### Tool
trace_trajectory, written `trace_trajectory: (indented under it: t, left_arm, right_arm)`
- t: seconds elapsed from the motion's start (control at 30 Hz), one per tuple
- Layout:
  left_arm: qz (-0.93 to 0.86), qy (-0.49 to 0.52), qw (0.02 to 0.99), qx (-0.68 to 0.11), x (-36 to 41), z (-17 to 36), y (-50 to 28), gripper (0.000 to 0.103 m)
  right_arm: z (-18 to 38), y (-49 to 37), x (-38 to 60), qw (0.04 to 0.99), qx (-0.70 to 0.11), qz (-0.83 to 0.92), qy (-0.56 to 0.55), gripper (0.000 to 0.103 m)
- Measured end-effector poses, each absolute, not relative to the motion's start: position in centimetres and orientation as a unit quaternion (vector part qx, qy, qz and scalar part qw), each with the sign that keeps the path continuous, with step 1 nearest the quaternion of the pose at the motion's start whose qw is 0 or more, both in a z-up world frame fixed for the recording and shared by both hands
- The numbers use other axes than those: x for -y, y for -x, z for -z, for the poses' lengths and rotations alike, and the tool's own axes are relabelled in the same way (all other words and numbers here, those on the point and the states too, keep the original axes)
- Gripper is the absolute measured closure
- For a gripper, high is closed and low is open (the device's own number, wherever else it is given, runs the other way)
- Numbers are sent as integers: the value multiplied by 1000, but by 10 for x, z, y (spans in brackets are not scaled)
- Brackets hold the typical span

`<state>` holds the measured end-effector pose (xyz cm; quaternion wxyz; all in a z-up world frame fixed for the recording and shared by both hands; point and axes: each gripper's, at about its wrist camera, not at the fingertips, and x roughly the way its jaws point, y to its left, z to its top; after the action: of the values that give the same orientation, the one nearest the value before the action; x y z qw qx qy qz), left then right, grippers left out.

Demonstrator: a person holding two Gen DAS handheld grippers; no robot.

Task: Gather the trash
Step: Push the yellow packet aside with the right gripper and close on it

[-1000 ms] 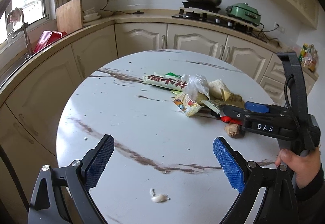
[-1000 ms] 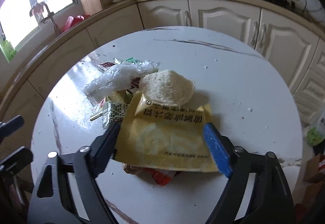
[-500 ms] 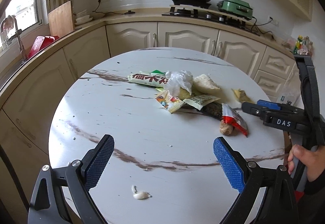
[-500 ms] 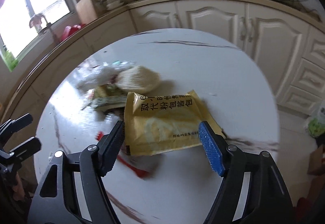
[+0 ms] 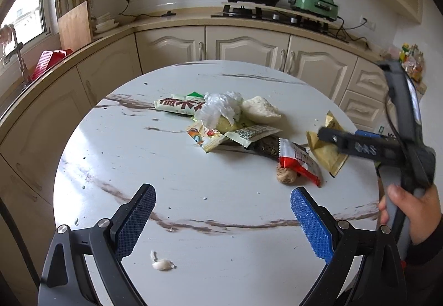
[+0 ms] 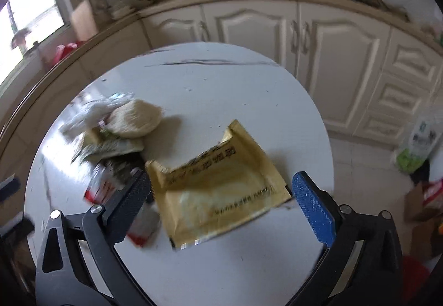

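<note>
**Yellow packet sits between the right gripper's spread fingers**

The yellow packet [image 6: 221,189] lies crumpled and tilted between the fingers of the right gripper [image 6: 221,204] — its left corner is at the black left pad, while a gap separates its right edge from the blue pad, so the jaws stand wide and I cannot tell whether the packet is carried or resting on the round marble table [image 6: 221,89]. The view is motion-blurred. The left gripper [image 5: 221,221] hangs over the near table, fingers spread on nothing. Farther off lies the trash pile [image 5: 221,123] — a clear plastic wad, a bread piece, printed wrappers and a red wrapper [image 5: 299,160]. A small white scrap [image 5: 162,264] lies near the left gripper.
</note>
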<state>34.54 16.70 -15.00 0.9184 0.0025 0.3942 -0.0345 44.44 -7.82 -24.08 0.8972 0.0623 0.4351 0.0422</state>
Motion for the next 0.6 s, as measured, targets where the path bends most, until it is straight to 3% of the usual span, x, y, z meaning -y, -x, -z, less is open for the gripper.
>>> trace_trajectory:
  t: [0.1, 0.47, 0.6]
  left_arm:
    - [33, -9, 918, -395, -162, 152, -349, 7]
    - [44, -9, 918, -394, -149, 157, -352, 7]
    - [47, -6, 916, -397, -142, 160, -352, 7]
  right_arm:
    - [247, -458, 81, 889, -448, -21, -95, 0]
    - [250, -443, 60, 872, -484, -62, 42, 0]
    - [245, -429, 73, 886, -456, -82, 8, 0]
